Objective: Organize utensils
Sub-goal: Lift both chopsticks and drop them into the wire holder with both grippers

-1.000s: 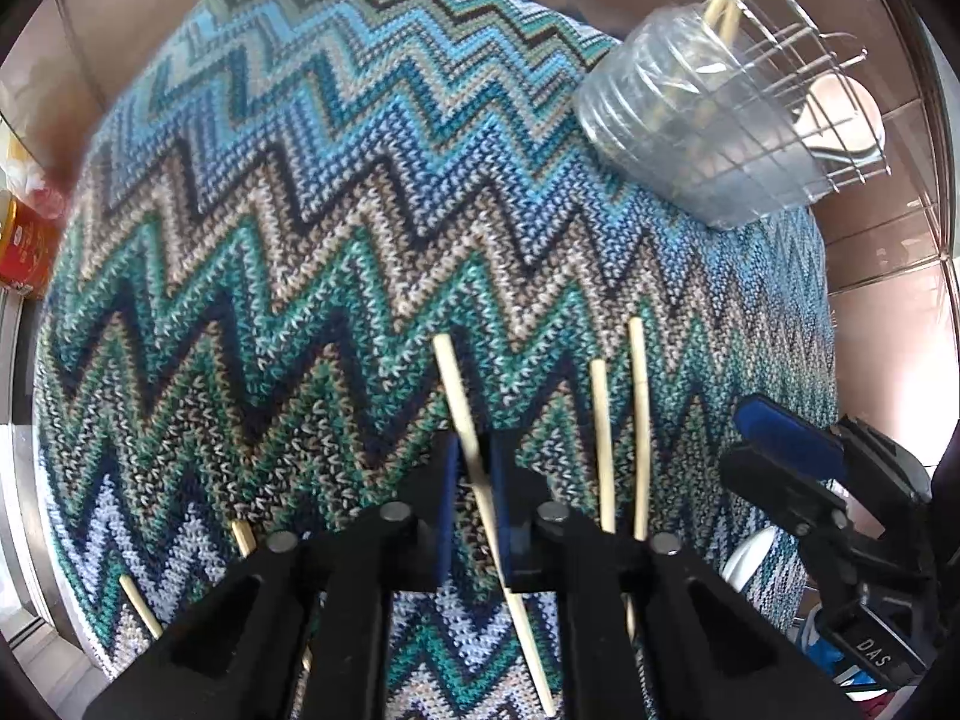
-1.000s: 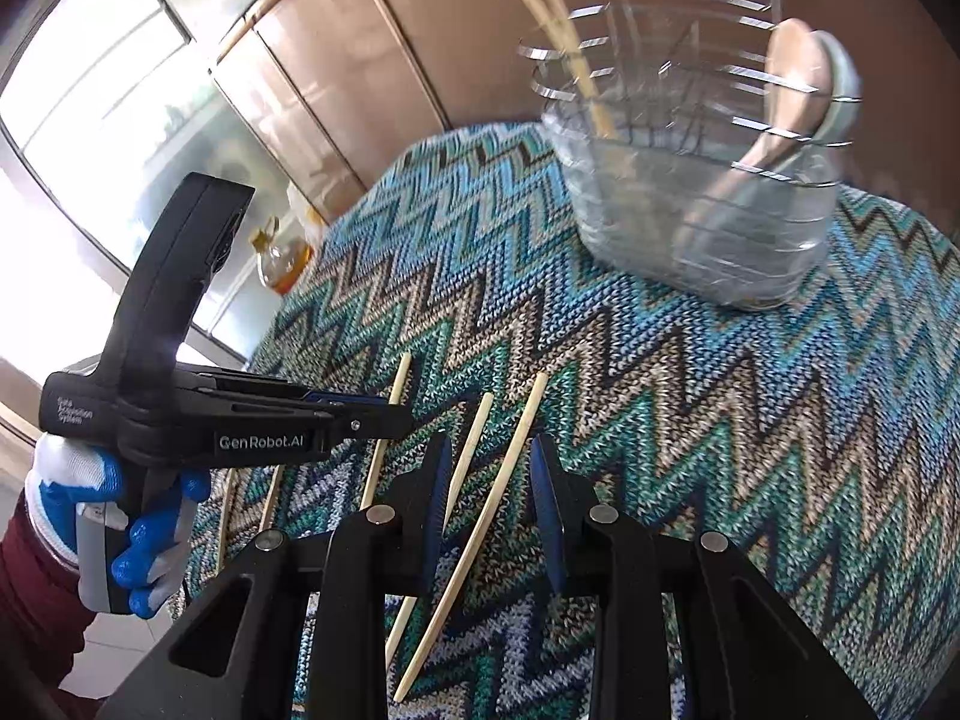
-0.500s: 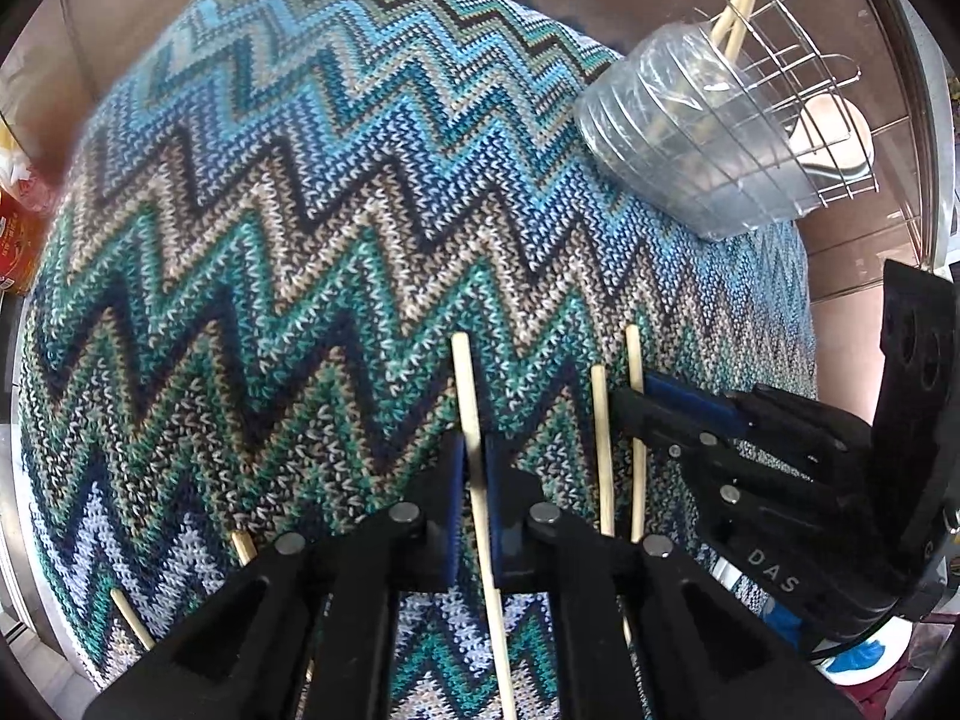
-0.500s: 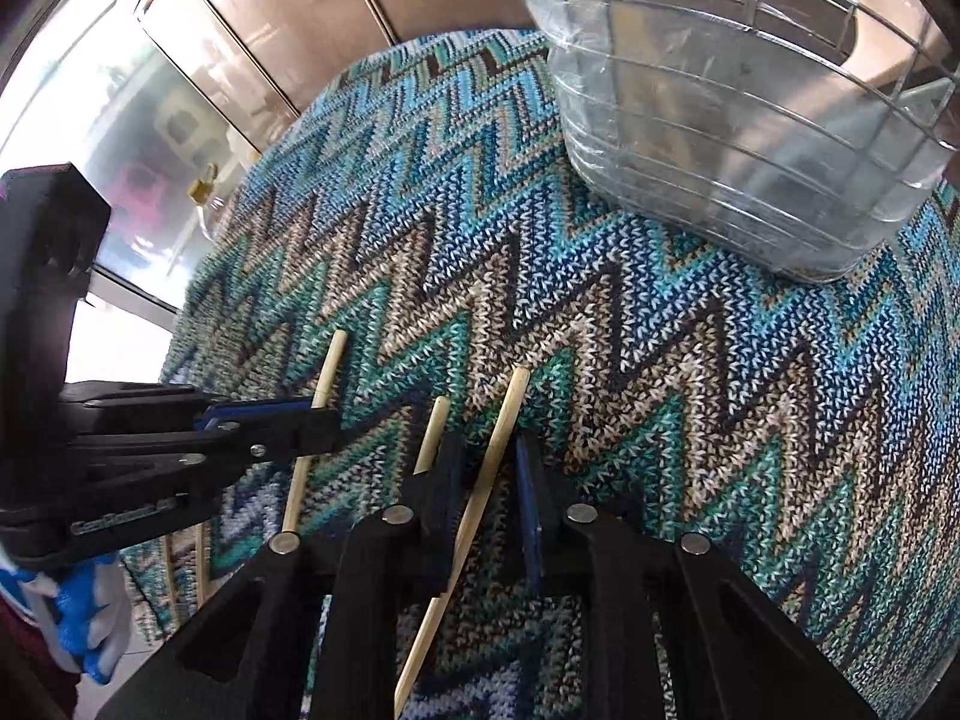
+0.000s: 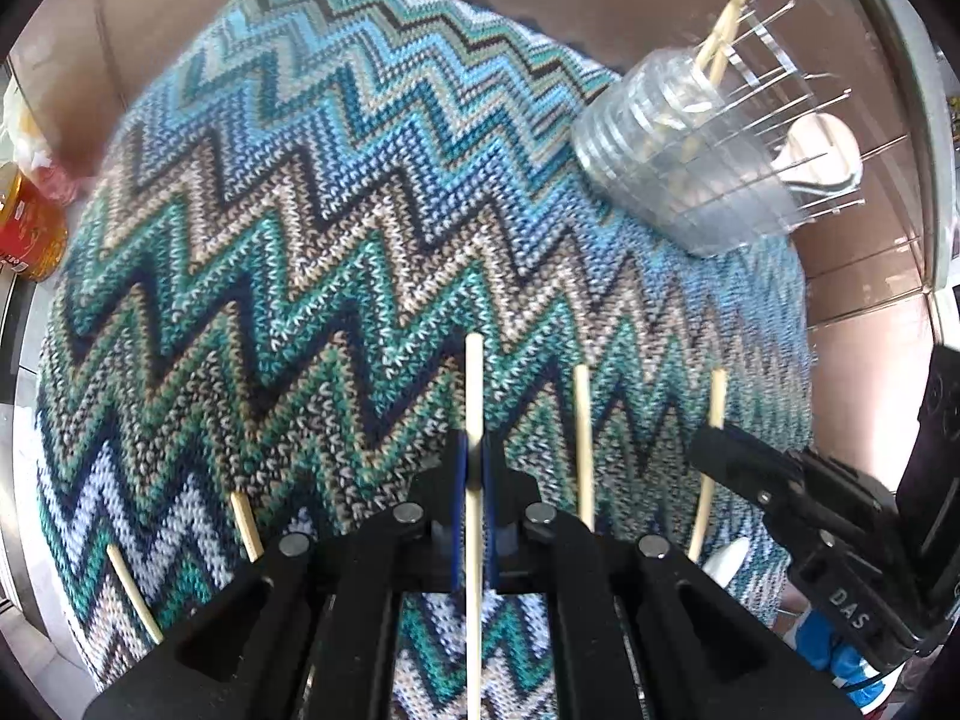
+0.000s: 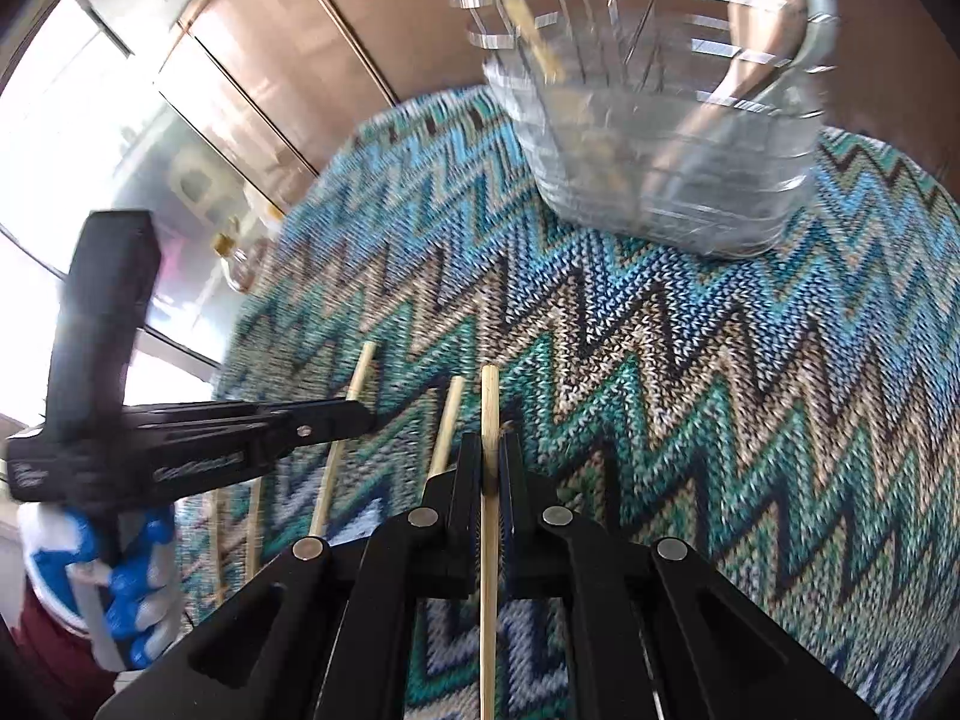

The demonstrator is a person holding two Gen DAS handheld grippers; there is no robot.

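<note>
Several wooden chopsticks lie on a zigzag-knit table cover [image 5: 336,228]. My left gripper [image 5: 473,450] is shut on one chopstick [image 5: 474,384], which runs straight between its blue pads. My right gripper [image 6: 491,450] is shut on another chopstick [image 6: 489,402] and shows at the right of the left wrist view [image 5: 714,450]. A loose chopstick [image 5: 583,438] lies between the two held ones. Two more chopsticks [image 5: 246,519] lie at the left. A clear ribbed utensil holder [image 5: 690,174] stands at the far right with chopsticks and a pale spoon [image 5: 816,150] in it.
A yellow-red bottle [image 5: 27,228] stands off the cover at the left. Brown cabinet doors [image 6: 312,60] run behind the table. The holder [image 6: 666,144] stands at the cover's far edge. The left gripper's body and a blue-gloved hand [image 6: 120,588] fill the left of the right wrist view.
Both grippers closed on their chopsticks and lifted them slightly. The right gripper's chopstick swung straight between its fingers, and the right view tilted up toward the holder.
</note>
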